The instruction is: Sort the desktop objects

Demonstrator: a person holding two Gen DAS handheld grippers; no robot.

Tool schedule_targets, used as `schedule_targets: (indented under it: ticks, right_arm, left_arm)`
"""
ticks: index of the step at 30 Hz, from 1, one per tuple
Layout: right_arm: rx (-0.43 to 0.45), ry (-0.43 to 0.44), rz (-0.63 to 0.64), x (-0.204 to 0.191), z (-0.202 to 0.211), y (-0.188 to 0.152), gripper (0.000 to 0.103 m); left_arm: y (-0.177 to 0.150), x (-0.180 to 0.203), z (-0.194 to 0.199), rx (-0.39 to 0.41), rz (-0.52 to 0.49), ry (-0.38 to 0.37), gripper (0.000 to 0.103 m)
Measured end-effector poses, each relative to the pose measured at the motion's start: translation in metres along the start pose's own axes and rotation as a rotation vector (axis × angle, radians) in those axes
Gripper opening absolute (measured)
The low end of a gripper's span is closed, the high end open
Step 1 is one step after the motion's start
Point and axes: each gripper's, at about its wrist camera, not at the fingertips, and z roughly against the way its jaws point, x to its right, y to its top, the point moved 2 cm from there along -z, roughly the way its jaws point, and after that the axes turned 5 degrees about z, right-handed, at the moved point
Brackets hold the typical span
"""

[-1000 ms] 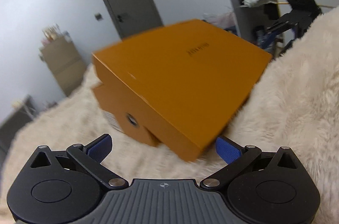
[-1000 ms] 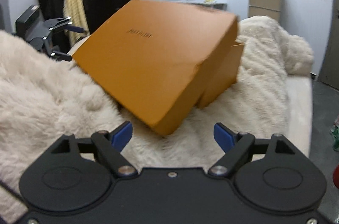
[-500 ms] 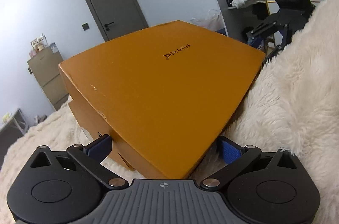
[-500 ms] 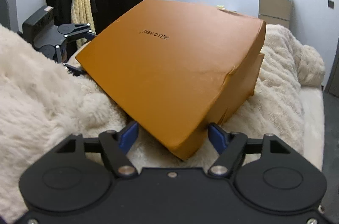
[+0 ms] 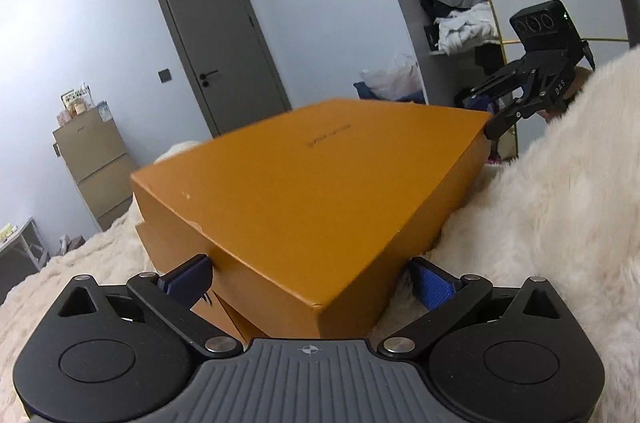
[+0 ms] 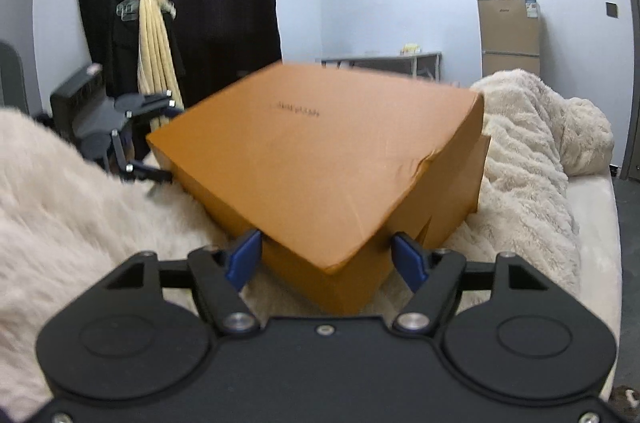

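Note:
A large orange cardboard box (image 5: 304, 191) with a lid and small printed lettering lies on a fluffy cream blanket (image 5: 552, 207). My left gripper (image 5: 310, 281) has its blue pads against both sides of one box corner. My right gripper (image 6: 326, 259) grips the opposite corner of the same box (image 6: 328, 159) with its blue pads on both sides. Each gripper shows in the other's view: the right one (image 5: 532, 79) beyond the box's far corner, the left one (image 6: 116, 127) at the box's left.
The blanket (image 6: 60, 207) bunches up high beside the box, with a heap at the right (image 6: 552, 127). Around the bed stand a grey door (image 5: 224, 47), a brown cabinet (image 5: 96, 163), a shelf of clothes (image 5: 460, 11) and a dark curtain with hangers (image 6: 180, 7).
Both grippers moved in from a little way off until each straddles a box corner, and their jaws narrowed onto it. The box now sits flatter and lower in both views.

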Motion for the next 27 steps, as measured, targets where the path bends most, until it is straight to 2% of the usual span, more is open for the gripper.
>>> schedule_targets:
  ticks: [5, 8, 9, 11, 13, 17, 20, 21, 26, 27]
  right_arm:
    - [0.009, -0.020, -0.002, 0.008, -0.004, 0.016, 0.070]
    - [0.024, -0.036, 0.012, 0.013, -0.003, 0.028, 0.070]
    - [0.035, -0.040, 0.008, 0.015, -0.003, 0.031, 0.069]
    - [0.050, -0.028, -0.002, 0.021, -0.003, 0.037, 0.067]
    - [0.047, -0.011, -0.002, 0.026, -0.009, 0.042, 0.066]
    - [0.019, -0.024, -0.003, 0.043, -0.031, 0.051, 0.065]
    - [0.032, -0.060, -0.064, 0.061, -0.038, 0.055, 0.049]
    - [0.042, -0.059, -0.076, 0.064, -0.038, 0.056, 0.048]
    - [0.068, -0.035, -0.084, 0.067, -0.037, 0.053, 0.053]
    - [0.066, -0.037, -0.076, 0.066, -0.036, 0.051, 0.057]
  left_arm:
    - [0.016, -0.005, -0.004, 0.004, -0.011, 0.020, 0.102]
    - [0.025, -0.014, -0.003, 0.053, 0.012, 0.009, 0.102]
    - [0.030, -0.020, -0.002, 0.082, 0.038, 0.002, 0.098]
    - [0.039, -0.031, -0.001, 0.139, 0.089, -0.043, 0.093]
    - [0.049, -0.043, -0.012, 0.154, 0.126, -0.063, 0.093]
    - [0.059, -0.052, -0.038, 0.123, 0.125, -0.005, 0.093]
    - [0.063, -0.053, -0.034, 0.132, 0.134, -0.004, 0.095]
    - [0.063, -0.053, -0.029, 0.130, 0.135, -0.005, 0.100]
    - [0.043, -0.046, -0.005, 0.064, 0.079, -0.021, 0.103]
    - [0.037, -0.045, -0.004, 0.051, 0.075, -0.022, 0.103]
